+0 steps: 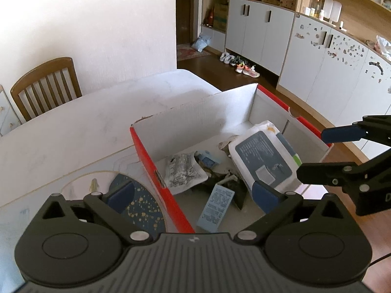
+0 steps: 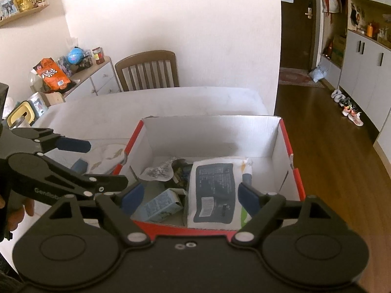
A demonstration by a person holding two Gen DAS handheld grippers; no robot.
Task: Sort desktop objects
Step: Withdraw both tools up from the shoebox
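Box: a red cardboard box [image 2: 295, 178] with white inner walls stands open on the far right part of the bench, its right wall at the bench edge above the wood floor.
Wipes pack: a white pack with a dark grey label [image 2: 215, 193] lies in the right half of the box, tilted, its near end propped higher than its far end.
Blue carton: a small light blue carton [image 2: 160, 206] lies on the box floor to the left of the wipes pack, near the front wall.
Printed sachet: a crumpled white sachet with black print [image 1: 184, 174] lies near the box's left wall, behind the carton.
Dark wrappers: dark crumpled bits [image 1: 228, 182] lie between the sachet and the wipes pack; what they are cannot be told.
Left tool: the left tool [image 1: 195, 193] hovers over the box's left wall with its jaws spread wide, one blue pad outside the box, the other above the near corner of the wipes pack, holding nothing.
Right tool: the right tool [image 2: 190, 196] hovers over the box's front wall, jaws wide apart and empty, both pads above the contents.
Fan: a dark blue speckled paper fan [image 1: 144, 207] lies flat on the bench just left of the box.
Bench: a white top [image 2: 171, 100], with a wooden chair [image 2: 147, 70] at its far side.
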